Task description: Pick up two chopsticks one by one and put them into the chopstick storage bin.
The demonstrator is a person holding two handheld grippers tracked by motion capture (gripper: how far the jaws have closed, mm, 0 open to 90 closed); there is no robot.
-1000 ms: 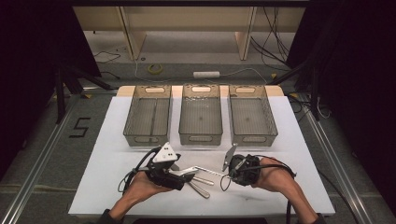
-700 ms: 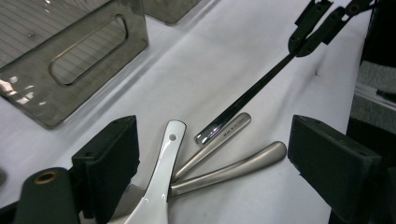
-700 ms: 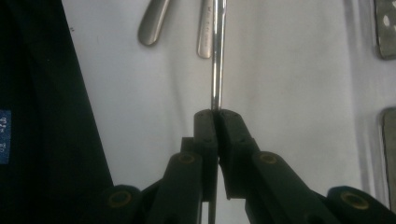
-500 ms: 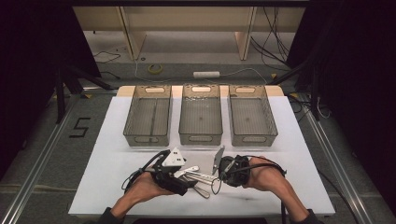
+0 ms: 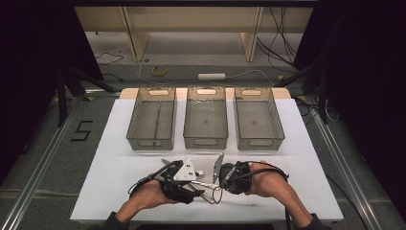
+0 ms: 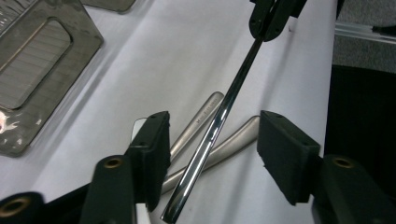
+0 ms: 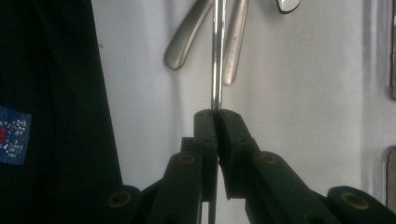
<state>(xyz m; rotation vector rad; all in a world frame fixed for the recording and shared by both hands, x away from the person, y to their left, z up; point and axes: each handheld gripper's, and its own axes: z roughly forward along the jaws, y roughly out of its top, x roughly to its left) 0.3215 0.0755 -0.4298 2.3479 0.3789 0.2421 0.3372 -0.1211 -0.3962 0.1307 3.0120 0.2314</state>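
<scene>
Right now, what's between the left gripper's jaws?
Left gripper view: a shiny utensil handle, held by the right gripper, crosses between the left gripper's closing, untouching jaws.

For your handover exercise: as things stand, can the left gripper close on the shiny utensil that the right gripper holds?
Probably yes. The shiny utensil already lies between the left gripper's half-closed pads, untouched, with nothing blocking; the jaws have just been closing. The right gripper clamps its far end.

Overhead view faces forward; gripper views close on shared cutlery.

White table carrying my work, three wire baskets sitting in a row, two matte utensil handles lying before me.
</scene>
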